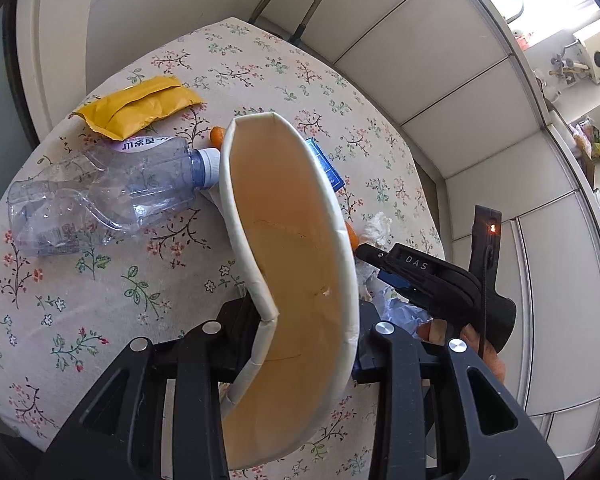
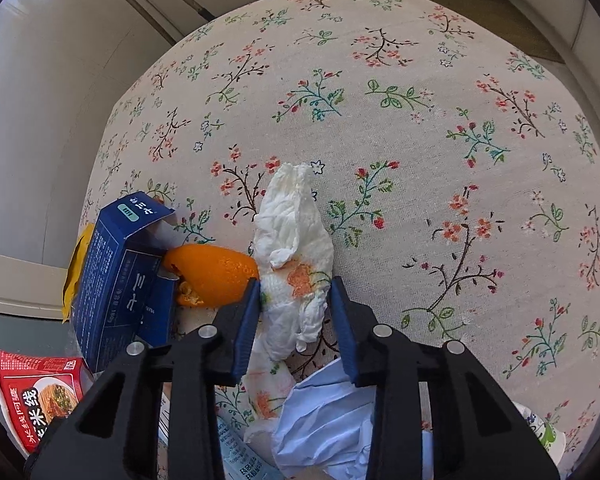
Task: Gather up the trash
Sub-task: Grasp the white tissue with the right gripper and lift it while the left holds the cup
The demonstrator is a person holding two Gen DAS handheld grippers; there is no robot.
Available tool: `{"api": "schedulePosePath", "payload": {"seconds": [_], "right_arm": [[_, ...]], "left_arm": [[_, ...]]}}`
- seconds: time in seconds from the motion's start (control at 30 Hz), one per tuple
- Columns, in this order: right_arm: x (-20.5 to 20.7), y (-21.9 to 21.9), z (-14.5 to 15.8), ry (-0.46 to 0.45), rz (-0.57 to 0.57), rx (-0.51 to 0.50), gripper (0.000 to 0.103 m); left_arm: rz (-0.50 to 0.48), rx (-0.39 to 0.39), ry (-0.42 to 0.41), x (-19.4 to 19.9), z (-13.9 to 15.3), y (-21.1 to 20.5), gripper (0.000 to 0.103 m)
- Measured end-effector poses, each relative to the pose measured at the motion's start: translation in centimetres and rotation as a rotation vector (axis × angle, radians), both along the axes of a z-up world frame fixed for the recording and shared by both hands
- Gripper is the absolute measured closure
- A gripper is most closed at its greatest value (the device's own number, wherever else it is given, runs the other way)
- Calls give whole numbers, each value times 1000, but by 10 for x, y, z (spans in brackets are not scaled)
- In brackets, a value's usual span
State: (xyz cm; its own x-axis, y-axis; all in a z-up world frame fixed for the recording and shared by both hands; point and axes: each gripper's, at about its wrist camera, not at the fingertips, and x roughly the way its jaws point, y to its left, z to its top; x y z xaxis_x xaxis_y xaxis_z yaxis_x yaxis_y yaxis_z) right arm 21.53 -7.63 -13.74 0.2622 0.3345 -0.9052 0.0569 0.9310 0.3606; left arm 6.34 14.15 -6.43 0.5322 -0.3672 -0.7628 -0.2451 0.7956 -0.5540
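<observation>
The left gripper (image 1: 308,328) squeezes a squashed paper bowl (image 1: 292,264) above the flowery table (image 1: 100,288) — a plastic bottle (image 1: 108,192) lies left of it; the right gripper (image 2: 296,320) sits half open around a crumpled tissue (image 2: 296,240), orange peel (image 2: 216,272) just beside.

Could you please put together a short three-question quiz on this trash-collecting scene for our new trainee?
1. True or false: the left gripper is shut on the paper bowl.
2. What lies between the right gripper's open fingers? A) blue box B) crumpled tissue C) plastic bottle
3. Fill in: the orange peel touches the ____ box.

Key
1. True; the bowl's rim is squashed out of round.
2. B, the crumpled tissue, not yet pinched.
3. Blue; the blue box lies against the peel on the tablecloth.
</observation>
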Motion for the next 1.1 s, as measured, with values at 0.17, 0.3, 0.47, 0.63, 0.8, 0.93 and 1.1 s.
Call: {"api": "schedulePosePath", "payload": {"seconds": [0.17, 0.3, 0.47, 0.63, 0.8, 0.93, 1.1], "right_arm": [[-10, -6, 14, -61, 2, -20, 69], [-19, -14, 33, -108, 6, -19, 69], [-34, -33, 59, -175, -11, -21, 69], [-54, -62, 84, -245, -49, -28, 69], [-72, -103, 105, -319, -118, -56, 69], [-84, -142, 114, -358, -184, -97, 69], [-100, -194, 118, -398, -288, -173, 69]], "left_arm": [[-5, 4, -3, 1, 1, -3, 70], [-14, 11, -23, 0, 5, -7, 70], [-27, 8, -55, -2, 11, -16, 70], [-46, 29, -93, -3, 19, -29, 70], [-65, 72, -119, -3, 22, -46, 70], [-87, 98, -132, -3, 23, -61, 70], [-117, 153, -165, -4, 26, -82, 69]]}}
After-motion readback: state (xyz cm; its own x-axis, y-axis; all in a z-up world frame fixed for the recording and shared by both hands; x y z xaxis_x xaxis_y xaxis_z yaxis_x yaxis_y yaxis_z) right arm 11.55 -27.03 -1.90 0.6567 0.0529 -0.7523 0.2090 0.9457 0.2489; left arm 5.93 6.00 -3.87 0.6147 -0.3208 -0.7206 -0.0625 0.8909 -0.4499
